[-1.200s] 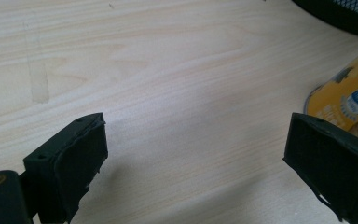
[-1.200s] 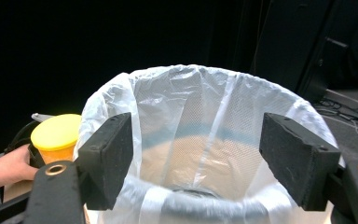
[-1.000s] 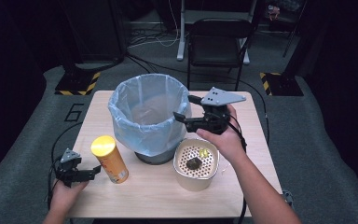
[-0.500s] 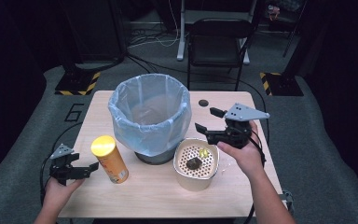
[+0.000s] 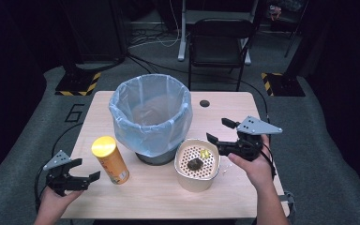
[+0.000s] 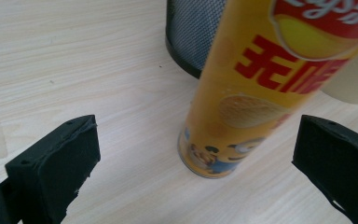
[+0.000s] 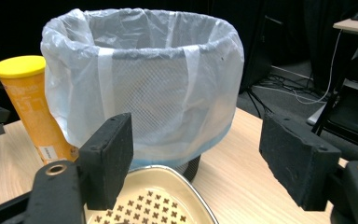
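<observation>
Dark studio: floor cables [image 5: 145, 35], hazard-taped stands [image 5: 77, 84].

Beyond your wooden table [image 5: 243, 110] stood a black chair [image 5: 220, 42], with cables [image 5: 145, 35] trailing across the floor and striped floor markers [image 5: 77, 84] on either side.

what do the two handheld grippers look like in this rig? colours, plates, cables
Both are black. The left claw has blocky matte black jaws with a small grey three-cornered plate on top. The right claw carries a larger grey three-cornered plate dotted with small holes. A black cable trails from each. Both forearms are bare, with no sleeves showing.
</observation>
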A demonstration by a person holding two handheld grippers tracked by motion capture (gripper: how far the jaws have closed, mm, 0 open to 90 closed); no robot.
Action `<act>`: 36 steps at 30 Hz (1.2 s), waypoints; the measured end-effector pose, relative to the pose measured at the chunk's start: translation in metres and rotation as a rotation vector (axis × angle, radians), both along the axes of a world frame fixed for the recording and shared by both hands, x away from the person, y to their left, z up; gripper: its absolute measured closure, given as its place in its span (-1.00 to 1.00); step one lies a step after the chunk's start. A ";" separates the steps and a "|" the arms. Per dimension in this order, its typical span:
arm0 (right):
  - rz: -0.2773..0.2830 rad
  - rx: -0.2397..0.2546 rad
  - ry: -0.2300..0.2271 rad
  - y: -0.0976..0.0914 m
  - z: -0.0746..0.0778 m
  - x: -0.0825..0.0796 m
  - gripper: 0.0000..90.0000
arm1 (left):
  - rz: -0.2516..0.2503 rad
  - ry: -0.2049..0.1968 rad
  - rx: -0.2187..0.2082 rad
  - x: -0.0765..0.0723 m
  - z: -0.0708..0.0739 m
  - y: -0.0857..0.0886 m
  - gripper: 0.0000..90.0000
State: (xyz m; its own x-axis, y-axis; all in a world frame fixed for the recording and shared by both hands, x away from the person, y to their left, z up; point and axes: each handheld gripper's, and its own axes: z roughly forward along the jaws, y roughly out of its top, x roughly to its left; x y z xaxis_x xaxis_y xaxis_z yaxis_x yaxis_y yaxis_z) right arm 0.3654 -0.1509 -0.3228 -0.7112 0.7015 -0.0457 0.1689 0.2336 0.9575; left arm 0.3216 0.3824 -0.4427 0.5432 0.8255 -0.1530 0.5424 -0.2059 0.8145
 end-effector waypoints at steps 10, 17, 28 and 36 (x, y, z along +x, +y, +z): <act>-0.024 0.034 0.012 -0.013 -0.003 -0.002 -0.43 | -0.083 0.000 -0.033 -0.004 -0.003 -0.018 -0.99; -0.028 0.046 0.014 -0.017 -0.003 -0.004 -0.43 | -0.120 -0.005 -0.041 0.003 -0.004 -0.038 -0.99; -0.031 0.052 0.019 -0.021 -0.006 -0.001 -0.43 | -0.125 -0.037 0.011 0.019 -0.014 -0.051 -0.93; -0.038 0.060 0.029 -0.023 -0.008 0.000 -0.43 | -0.090 -0.045 -0.045 0.023 -0.030 -0.046 -0.78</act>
State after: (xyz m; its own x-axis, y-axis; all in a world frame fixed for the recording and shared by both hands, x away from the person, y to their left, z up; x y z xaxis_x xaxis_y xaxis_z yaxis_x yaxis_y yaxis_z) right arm 0.3650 -0.1735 -0.3309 -0.6845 0.7288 0.0173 0.2041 0.1687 0.9643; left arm 0.3444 0.3363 -0.4730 0.6224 0.7657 -0.1622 0.4856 -0.2152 0.8473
